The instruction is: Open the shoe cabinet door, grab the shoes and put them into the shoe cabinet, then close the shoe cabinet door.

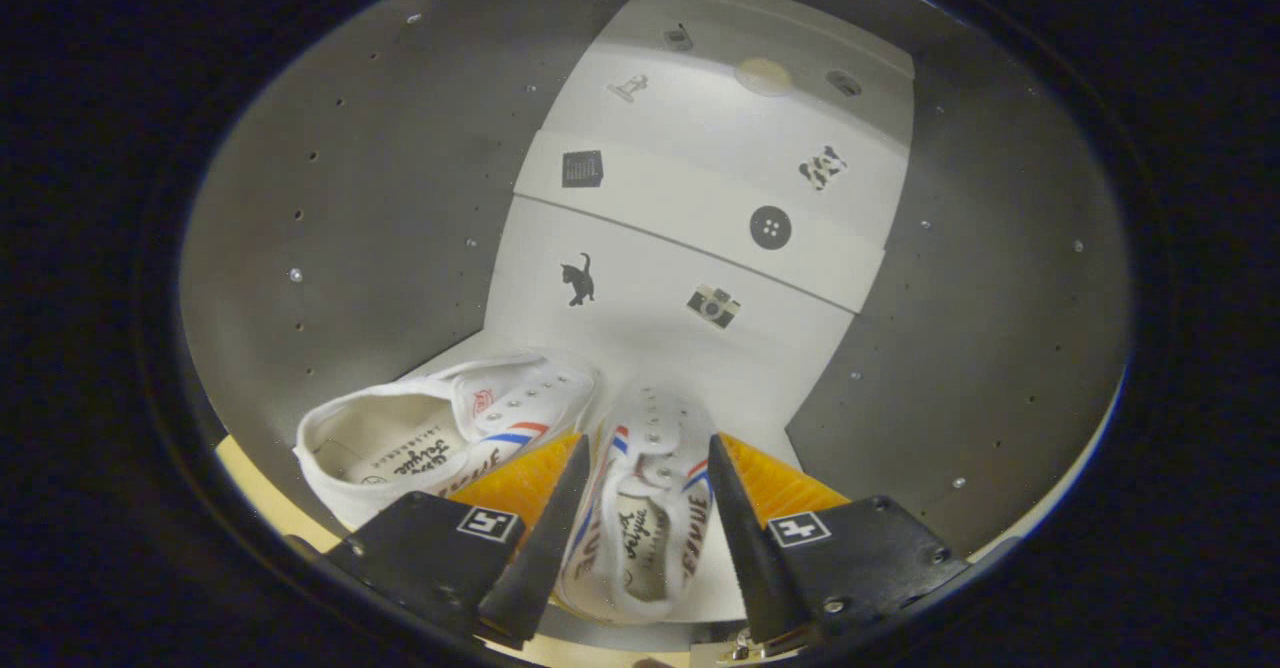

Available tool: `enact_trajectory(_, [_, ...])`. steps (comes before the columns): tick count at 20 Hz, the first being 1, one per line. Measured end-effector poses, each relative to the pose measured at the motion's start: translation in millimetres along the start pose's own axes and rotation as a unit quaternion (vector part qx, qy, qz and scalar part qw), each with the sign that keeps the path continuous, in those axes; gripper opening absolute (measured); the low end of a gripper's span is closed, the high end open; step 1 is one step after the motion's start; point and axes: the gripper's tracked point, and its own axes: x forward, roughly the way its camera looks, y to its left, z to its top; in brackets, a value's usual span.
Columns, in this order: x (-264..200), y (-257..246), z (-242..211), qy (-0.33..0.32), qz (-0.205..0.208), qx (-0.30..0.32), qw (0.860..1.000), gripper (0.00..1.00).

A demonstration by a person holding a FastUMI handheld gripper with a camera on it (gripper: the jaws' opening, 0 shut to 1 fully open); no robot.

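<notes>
Inside the cabinet (330,248), tongs (645,463) clamp one shoe (645,518) (its mate (440,428) just beside).

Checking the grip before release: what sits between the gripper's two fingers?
In the gripper view, a white canvas shoe sits between the fingers of the gripper, beside the second shoe inside the cabinet.

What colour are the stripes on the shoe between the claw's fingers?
Red and blue on the white shoe, clearest in the gripper view; claw straddles it.

Dim, top-lit interior; fisheye-warped edges
</notes>
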Motion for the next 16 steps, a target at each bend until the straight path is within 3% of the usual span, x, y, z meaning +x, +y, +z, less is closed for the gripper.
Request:
enact_trajectory(4, [-49,-6,7,-0.013,-0.015,0.042,0.999,0.80])
enact_trajectory(7, [-101,16,8,-0.027,0.015,0.091,0.995,0.80])
enact_trajectory(12, [-198,19,23,-0.082,0.003,0.079,0.994,0.80])
enact_trajectory(16, [-282,20,33,-0.119,0.019,0.097,0.988,0.98])
